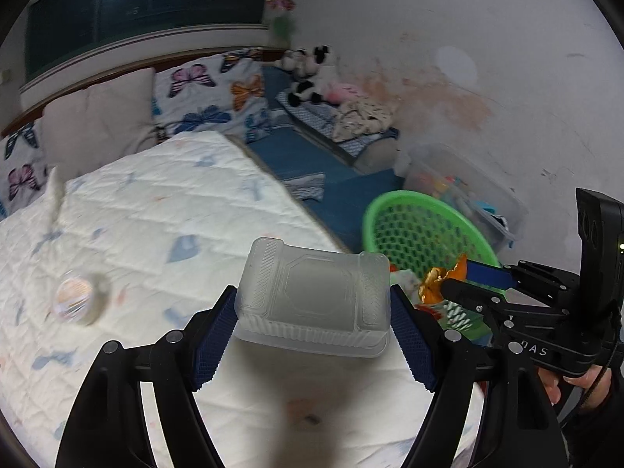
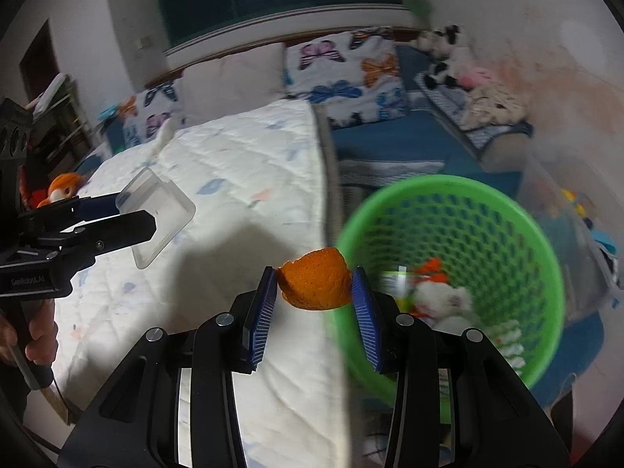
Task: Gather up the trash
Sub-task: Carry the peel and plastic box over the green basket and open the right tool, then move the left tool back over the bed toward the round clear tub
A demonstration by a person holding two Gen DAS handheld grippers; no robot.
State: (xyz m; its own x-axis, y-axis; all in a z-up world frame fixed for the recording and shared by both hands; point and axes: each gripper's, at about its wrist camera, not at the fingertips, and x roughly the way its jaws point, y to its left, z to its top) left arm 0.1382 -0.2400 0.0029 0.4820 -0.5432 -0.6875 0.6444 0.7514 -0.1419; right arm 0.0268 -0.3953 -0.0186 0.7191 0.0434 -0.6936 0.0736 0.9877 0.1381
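Quilted white bedding (image 1: 156,202) fills the left wrist view, and the left tool (image 1: 314,308) clamps a ribbed, translucent plastic box (image 1: 314,292) over it; a blurred round lid (image 1: 76,296) lies left. Right wrist view: right tool (image 2: 315,286) pinches dimpled orange peel (image 2: 314,282) beside the green mesh basket (image 2: 487,210), contents smeared.

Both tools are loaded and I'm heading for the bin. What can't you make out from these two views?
- Green basket: contents motion-blurred in the right wrist view; in the left wrist view the right tool and its orange peel cover them.
- Round item on the bed: blurred in the left wrist view; cannot identify it.
- Clear plastic container in the left tool: whether it holds anything is unclear.
- Basket base: cut off by the right tool's fingers.
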